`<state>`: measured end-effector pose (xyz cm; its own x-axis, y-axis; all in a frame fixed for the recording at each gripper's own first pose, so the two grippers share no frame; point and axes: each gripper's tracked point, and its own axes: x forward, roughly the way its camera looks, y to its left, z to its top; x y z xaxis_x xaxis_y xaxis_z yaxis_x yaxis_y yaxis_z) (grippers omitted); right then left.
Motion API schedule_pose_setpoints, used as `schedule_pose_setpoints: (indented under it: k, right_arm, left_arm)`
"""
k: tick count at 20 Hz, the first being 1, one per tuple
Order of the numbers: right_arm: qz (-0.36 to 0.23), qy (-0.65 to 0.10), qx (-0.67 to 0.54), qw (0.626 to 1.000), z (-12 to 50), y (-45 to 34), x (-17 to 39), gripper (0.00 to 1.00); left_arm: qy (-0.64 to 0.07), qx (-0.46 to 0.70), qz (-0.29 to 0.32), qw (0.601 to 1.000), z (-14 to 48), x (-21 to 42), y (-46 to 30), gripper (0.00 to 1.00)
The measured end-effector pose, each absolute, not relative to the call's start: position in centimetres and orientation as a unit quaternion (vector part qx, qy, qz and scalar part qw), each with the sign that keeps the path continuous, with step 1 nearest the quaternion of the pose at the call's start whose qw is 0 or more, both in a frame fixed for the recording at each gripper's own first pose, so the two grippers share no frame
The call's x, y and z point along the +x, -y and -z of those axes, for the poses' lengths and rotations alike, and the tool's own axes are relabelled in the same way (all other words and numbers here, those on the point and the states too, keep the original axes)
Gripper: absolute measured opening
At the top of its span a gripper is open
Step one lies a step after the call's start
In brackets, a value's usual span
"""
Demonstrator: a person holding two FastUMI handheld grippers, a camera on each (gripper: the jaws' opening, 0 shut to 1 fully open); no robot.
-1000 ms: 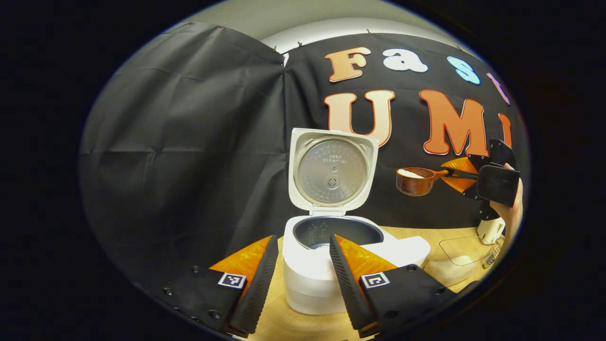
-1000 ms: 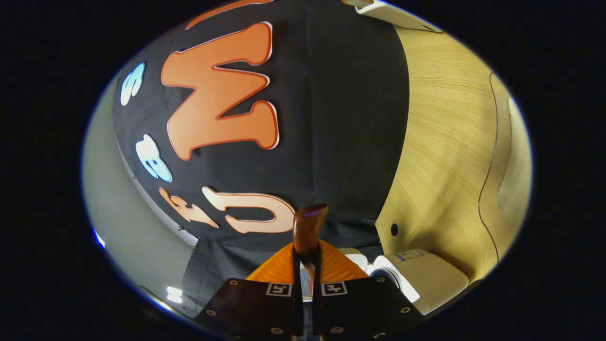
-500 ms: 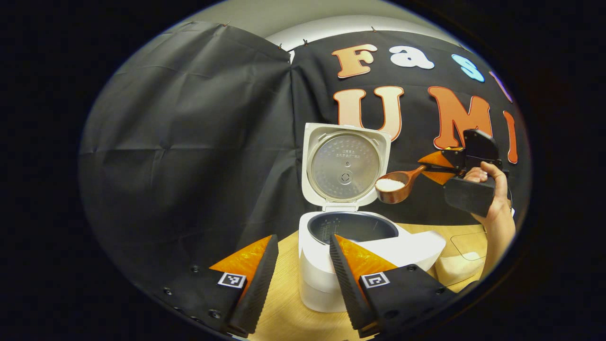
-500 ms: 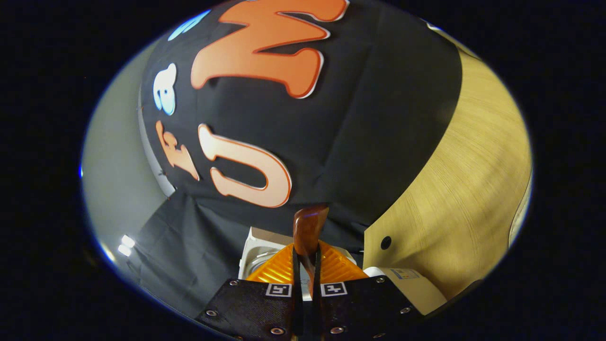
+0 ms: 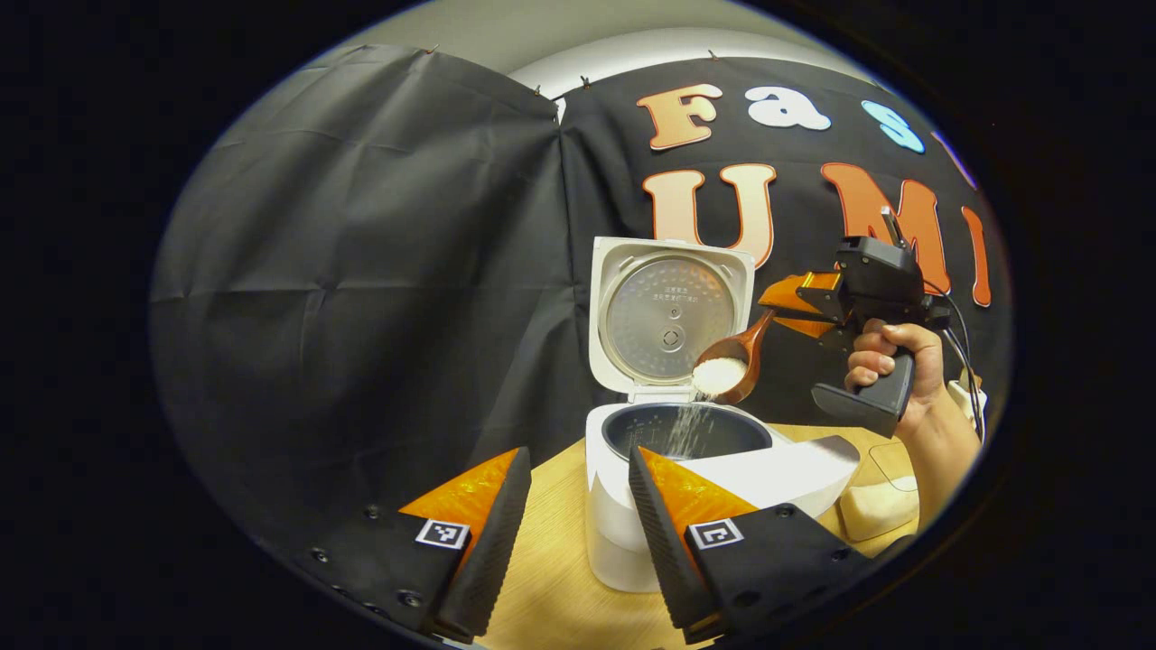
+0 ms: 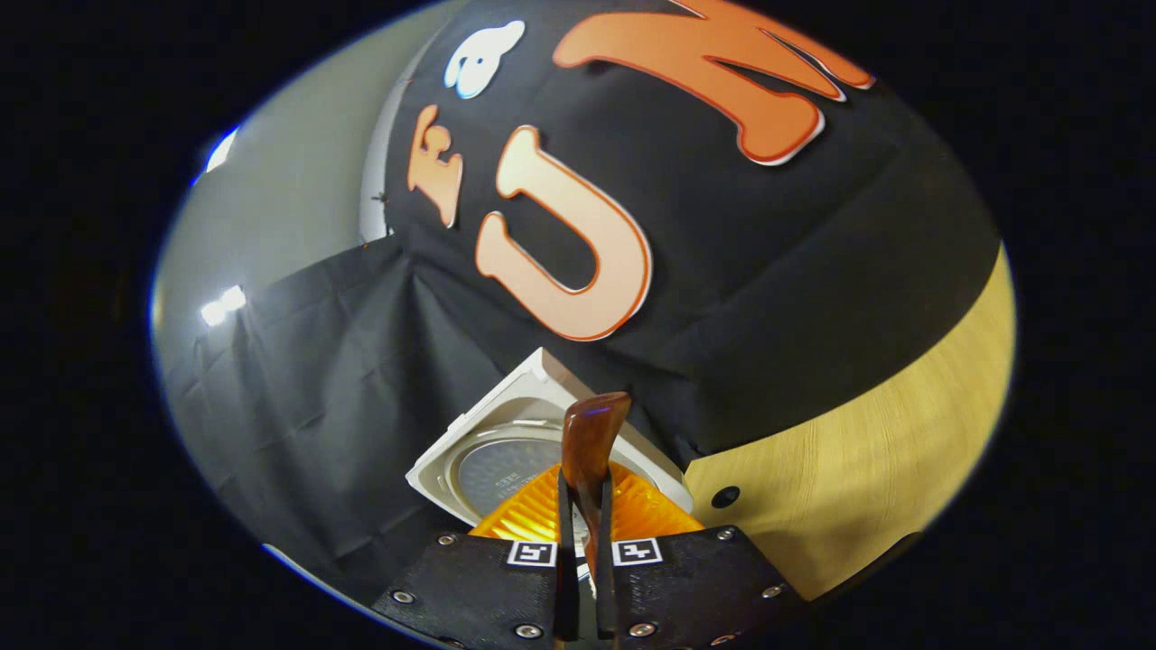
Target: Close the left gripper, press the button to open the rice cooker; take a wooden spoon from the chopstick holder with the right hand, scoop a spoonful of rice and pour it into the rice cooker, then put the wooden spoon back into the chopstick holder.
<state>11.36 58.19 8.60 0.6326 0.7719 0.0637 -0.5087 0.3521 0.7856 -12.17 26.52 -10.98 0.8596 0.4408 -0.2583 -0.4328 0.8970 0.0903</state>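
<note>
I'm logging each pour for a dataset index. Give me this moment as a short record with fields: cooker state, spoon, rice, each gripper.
cooker: white rice cooker on the wooden table, lid standing open
spoon: wooden spoon tilted above the inner pot, handle clamped by the right gripper
rice: white rice in the bowl, grains streaming down into the pot
right gripper: held by a hand, fingers shut on the spoon handle
left gripper: fingers apart, holding nothing, in front of the cooker
</note>
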Motion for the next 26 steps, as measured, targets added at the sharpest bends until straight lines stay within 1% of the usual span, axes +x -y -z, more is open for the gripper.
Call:
schedule_pose_setpoints:
  k: [8,10,11,13,16,18,21,23,25,26]
  right_arm:
    - [-0.453,-0.064,0.296,0.839,-11.2,-58.7,9.5,0.07]
    - [-0.471,-0.034,0.267,0.840,-11.9,-59.0,8.7,0.07]
    - [-0.485,-0.017,0.253,0.837,-12.3,-59.3,7.9,0.07]
    - [-0.509,0.024,0.207,0.835,-12.7,-59.7,6.4,0.08]
    - [-0.523,0.082,0.136,0.837,-13.2,-60.2,5.0,0.07]
    - [-0.528,0.107,0.113,0.835,-13.7,-60.0,4.3,0.07]
    - [-0.538,0.127,0.090,0.828,-14.1,-59.3,3.5,0.07]
    - [-0.536,0.132,0.074,0.830,-13.9,-59.3,3.5,0.08]
    - [-0.533,0.120,0.077,0.834,-13.8,-58.9,3.6,0.08]
    - [-0.528,0.109,0.087,0.838,-13.7,-58.3,3.9,0.04]
  left_arm:
    - [-0.138,0.020,-0.220,0.965,11.0,-12.1,-26.2,0.75]
    - [-0.140,0.022,-0.219,0.965,11.1,-12.2,-26.1,0.75]
    - [-0.140,0.022,-0.219,0.965,11.1,-12.1,-26.0,0.78]
    - [-0.139,0.024,-0.217,0.966,10.8,-11.9,-26.0,0.78]
    - [-0.142,0.031,-0.211,0.967,11.1,-12.1,-25.3,0.81]
    - [-0.141,0.033,-0.207,0.968,10.9,-12.0,-25.0,0.80]
    - [-0.134,0.037,-0.205,0.969,10.3,-12.0,-24.6,0.84]
    - [-0.131,0.039,-0.205,0.969,10.0,-12.1,-24.4,0.85]
    - [-0.129,0.039,-0.203,0.970,9.9,-11.9,-24.0,0.91]
    - [-0.130,0.038,-0.201,0.970,10.1,-11.9,-23.8,0.91]
